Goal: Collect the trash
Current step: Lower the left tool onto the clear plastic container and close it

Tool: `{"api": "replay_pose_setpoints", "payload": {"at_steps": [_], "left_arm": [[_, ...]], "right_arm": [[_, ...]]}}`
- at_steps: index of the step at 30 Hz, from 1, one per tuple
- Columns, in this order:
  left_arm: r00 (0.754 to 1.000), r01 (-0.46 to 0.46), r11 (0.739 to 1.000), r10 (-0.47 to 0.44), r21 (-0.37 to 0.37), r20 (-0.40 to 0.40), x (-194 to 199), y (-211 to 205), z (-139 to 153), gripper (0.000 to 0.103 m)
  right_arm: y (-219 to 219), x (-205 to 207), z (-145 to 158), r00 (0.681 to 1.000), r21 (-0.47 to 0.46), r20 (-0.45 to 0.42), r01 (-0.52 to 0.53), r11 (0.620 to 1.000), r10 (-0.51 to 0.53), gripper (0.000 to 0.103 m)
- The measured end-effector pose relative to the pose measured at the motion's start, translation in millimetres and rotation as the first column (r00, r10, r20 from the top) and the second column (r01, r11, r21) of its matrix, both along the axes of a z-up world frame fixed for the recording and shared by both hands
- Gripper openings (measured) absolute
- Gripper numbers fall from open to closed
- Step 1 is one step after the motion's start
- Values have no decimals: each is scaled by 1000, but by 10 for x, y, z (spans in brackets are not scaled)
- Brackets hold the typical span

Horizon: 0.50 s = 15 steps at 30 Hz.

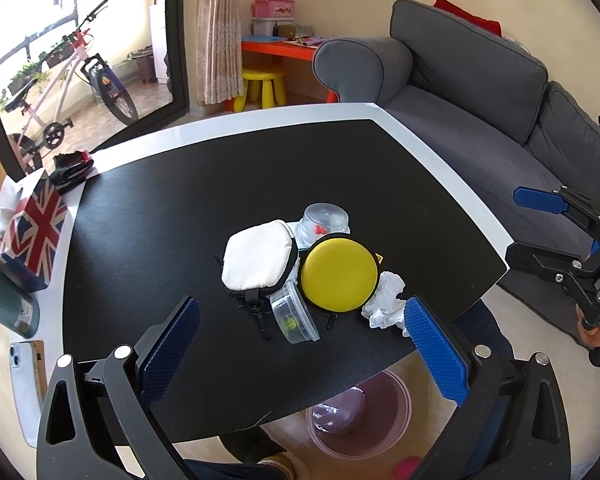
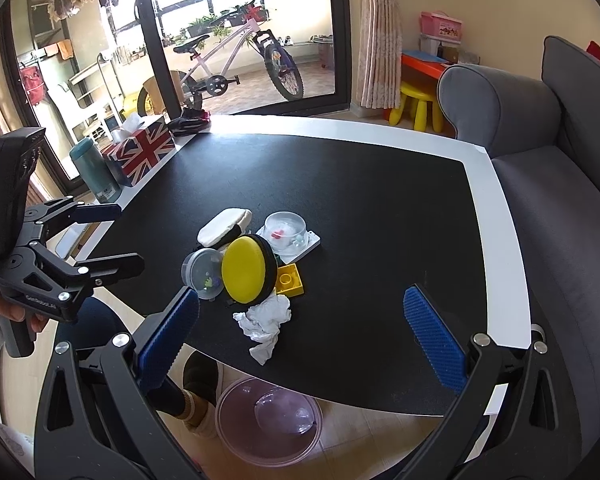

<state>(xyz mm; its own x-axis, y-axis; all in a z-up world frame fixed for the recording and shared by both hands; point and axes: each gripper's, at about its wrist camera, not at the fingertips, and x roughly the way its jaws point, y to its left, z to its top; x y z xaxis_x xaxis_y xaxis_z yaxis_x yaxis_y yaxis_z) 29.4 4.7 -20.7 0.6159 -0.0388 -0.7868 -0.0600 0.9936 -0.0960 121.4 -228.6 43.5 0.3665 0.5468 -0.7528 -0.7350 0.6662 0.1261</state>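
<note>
A crumpled white tissue (image 1: 384, 300) (image 2: 266, 320) lies near the front edge of the black-topped table (image 2: 340, 184), touching a round yellow case (image 1: 339, 272) (image 2: 244, 276). Around the case sit a white pouch (image 1: 258, 256), two clear lidded containers (image 1: 294, 316) (image 1: 326, 222) and a yellow brick (image 2: 290, 279). On the floor under the table edge stands a pinkish see-through bin (image 1: 358, 412) (image 2: 268, 420). My left gripper (image 1: 304, 344) (image 2: 112, 238) hovers open in front of the pile. My right gripper (image 2: 302, 340) (image 1: 532, 228) is open too, above the tissue's near side. Neither holds anything.
A Union Jack tissue box (image 2: 140, 152), a green bottle (image 2: 94, 176) and a phone (image 1: 24, 380) line the table's left side, with black gloves (image 2: 190, 122) at the far corner. A grey sofa (image 2: 560, 200) runs along the right. A person's slippered foot (image 2: 198, 400) is beside the bin.
</note>
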Motion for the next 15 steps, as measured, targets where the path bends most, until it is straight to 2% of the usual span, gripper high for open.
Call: {"api": "replay_pose_setpoints", "payload": {"at_steps": [7, 15], "left_arm": [[998, 5, 1000, -5, 5, -62, 210, -14, -191, 98], [987, -49, 999, 45, -24, -153, 407, 125, -520, 97]], "right_arm": [[-29, 15, -39, 1000, -5, -8, 7, 1000, -7, 100], [-64, 35, -112, 1000, -6, -23, 13, 1000, -13, 100]]}}
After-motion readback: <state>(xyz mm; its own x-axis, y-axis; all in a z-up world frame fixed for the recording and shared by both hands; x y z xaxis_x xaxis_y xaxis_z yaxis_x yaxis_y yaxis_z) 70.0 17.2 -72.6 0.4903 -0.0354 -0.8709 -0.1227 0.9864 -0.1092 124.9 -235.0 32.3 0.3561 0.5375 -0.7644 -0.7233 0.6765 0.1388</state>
